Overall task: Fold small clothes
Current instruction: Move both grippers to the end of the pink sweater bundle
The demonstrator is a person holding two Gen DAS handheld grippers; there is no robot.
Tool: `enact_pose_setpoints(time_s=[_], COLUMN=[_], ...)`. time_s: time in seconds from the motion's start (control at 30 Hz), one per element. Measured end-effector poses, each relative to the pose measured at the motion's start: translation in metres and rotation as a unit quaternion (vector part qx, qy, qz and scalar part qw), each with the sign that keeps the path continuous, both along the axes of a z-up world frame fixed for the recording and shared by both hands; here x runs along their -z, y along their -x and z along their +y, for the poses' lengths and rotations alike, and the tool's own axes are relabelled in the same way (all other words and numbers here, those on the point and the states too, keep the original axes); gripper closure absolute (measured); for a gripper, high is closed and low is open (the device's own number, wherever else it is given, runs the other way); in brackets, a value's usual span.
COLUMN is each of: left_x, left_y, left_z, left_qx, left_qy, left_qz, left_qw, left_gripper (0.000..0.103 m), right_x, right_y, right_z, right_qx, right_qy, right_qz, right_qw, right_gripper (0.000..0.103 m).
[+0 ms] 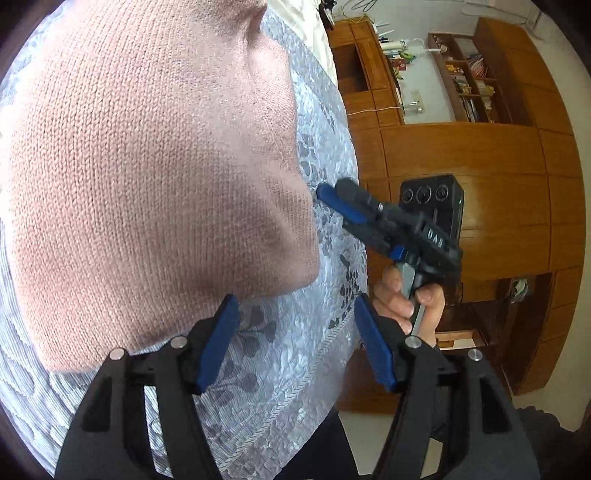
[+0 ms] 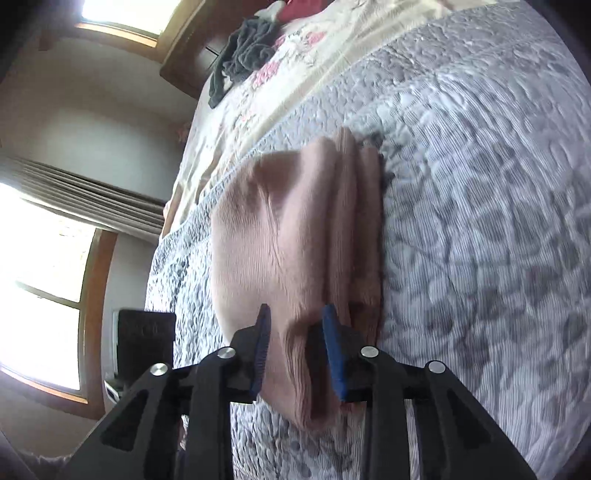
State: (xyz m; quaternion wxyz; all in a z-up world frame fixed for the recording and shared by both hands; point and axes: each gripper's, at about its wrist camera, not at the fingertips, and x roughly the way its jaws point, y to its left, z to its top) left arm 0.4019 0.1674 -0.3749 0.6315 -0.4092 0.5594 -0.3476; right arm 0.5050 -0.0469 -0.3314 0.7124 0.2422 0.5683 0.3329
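Blue pads of the left tongs (image 1: 293,341) sit wide apart right in front of the left camera, holding nothing. Just past them lies the pink knit garment (image 1: 155,177), soft and folded, on a bed with a grey quilt (image 1: 295,369) that has a leaf pattern.

Across the corner of the bed, the right tongs (image 1: 325,194) touch the edge of the pink knit. A hand (image 1: 410,306) holds their handle. In the right camera, the right tongs (image 2: 295,350) are squeezed onto a thick fold of the pink knit garment (image 2: 295,229), and the cloth bunches up between the pads. The knit lies in several layers near the edge of the grey quilt (image 2: 480,221).

Farther up the bed there is a cream sheet (image 2: 295,74) with pink flowers. A dark grey cloth (image 2: 243,55) lies crumpled on it, with something red (image 2: 303,7) beside it.

Big brown wood cupboards (image 1: 480,166) fill one wall, with books on shelves (image 1: 469,85). On the other side, bright windows (image 2: 40,280) have wood frames, and a curtain (image 2: 74,192) hangs bunched up there.
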Motion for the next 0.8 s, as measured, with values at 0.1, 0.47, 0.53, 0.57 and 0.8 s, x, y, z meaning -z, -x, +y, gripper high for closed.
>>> enact_pose_setpoints(time_s=[0.1,0.47,0.53,0.57,0.8], left_x=[0.001,-0.037,-0.030,-0.028,-0.012], left_y=[0.004,-0.025,-0.040,-0.045,-0.066], left_z=[0.001,0.071,0.082,0.084,0.086], left_qx=[-0.003,-0.077,-0.085,-0.084,-0.063], left_qy=[0.012,-0.001,0.006,0.005,0.001], left_qz=[0.003,-0.065,-0.056,-0.051,-0.032], left_qw=[0.9999,0.9949,0.9948,0.9951,0.9975], left_gripper=[0.039,0.038,0.038,0.038,0.038], right_x=[0.019,0.038,0.023,0.020,0.036], right_y=[-0.022,-0.028,-0.043,-0.051,-0.096], right_z=[0.015,-0.020,-0.020,-0.019,0.018], right_qx=[-0.018,0.002,0.019,0.027,-0.008], right_qy=[0.017,-0.019,-0.022,-0.014,0.086], right_qz=[0.029,0.042,0.020,0.016,0.004], right_qw=[0.999,0.999,0.999,0.999,0.996], right_gripper=[0.052,0.084,0.082,0.078,0.089])
